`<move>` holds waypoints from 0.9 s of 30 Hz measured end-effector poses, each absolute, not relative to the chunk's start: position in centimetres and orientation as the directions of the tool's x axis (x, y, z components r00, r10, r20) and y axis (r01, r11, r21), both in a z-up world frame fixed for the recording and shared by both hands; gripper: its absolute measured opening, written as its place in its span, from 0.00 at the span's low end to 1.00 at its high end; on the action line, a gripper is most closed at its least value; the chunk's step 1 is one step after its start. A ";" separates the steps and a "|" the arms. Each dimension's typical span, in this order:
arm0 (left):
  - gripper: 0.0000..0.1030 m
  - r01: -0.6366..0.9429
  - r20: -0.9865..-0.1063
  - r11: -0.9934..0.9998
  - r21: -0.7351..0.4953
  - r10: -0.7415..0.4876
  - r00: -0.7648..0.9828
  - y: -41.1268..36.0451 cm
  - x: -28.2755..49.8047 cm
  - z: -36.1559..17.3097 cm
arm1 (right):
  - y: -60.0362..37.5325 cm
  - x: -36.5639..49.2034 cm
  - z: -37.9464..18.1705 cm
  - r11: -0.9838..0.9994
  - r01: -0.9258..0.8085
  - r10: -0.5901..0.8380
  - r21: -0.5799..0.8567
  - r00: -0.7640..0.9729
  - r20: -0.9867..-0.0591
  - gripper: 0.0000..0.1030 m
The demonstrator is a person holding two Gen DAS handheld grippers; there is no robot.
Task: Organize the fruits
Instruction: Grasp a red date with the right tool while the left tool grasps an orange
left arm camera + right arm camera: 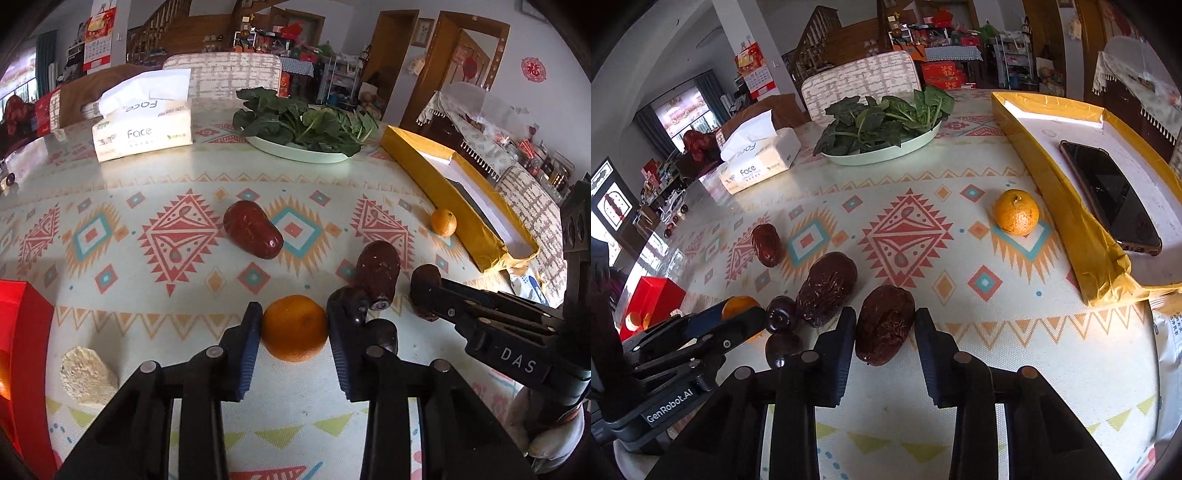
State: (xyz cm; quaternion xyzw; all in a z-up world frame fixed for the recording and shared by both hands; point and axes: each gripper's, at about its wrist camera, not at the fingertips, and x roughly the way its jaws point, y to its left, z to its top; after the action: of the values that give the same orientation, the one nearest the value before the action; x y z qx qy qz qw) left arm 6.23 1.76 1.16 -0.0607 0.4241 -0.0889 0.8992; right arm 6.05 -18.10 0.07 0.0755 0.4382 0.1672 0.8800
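My left gripper (294,328) is shut on an orange mandarin (295,328) that rests on the patterned tablecloth. My right gripper (885,332) is shut on a wrinkled red date (884,328), also on the cloth. More red dates lie close by: a large one (827,286) and small dark ones (781,314) between the two grippers, and one farther left (253,229). A second mandarin (1016,212) sits beside the yellow box (1067,192). The right gripper also shows in the left wrist view (424,291).
A yellow box with a black phone (1112,195) stands at the right. A plate of spinach (306,127) and a tissue pack (142,127) stand at the back. A red box (22,332) is at the left, a pale crumbly block (86,373) near it.
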 end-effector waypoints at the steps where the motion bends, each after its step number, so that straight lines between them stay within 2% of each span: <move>1: 0.33 0.107 -0.752 0.977 -0.183 -0.209 0.626 1.8 6.1 1.2 | -18.1 6.0 0.1 0.932 -0.228 0.361 0.281 0.561 -0.745 0.34; 8: 0.33 0.103 -0.723 0.973 -0.207 -0.223 0.654 2.9 3.3 3.2 | -19.2 5.7 0.3 0.920 -0.207 0.389 0.332 0.574 -0.721 0.32; 15: 0.33 0.032 -0.657 0.968 -0.248 -0.192 0.729 7.9 -2.1 6.8 | -19.0 3.5 2.3 0.914 -0.216 0.402 0.344 0.594 -0.697 0.31; 27: 0.33 -0.220 -0.597 0.924 -0.314 -0.012 0.802 21.0 -11.1 8.3 | -10.9 -2.9 8.8 0.859 -0.411 0.506 0.306 0.590 -0.629 0.31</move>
State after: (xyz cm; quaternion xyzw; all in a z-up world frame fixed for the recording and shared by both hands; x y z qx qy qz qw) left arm -11.11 20.99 8.33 -0.1874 0.3092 0.0559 0.9307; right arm -2.86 -10.89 8.81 0.0641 0.3720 0.2578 0.8894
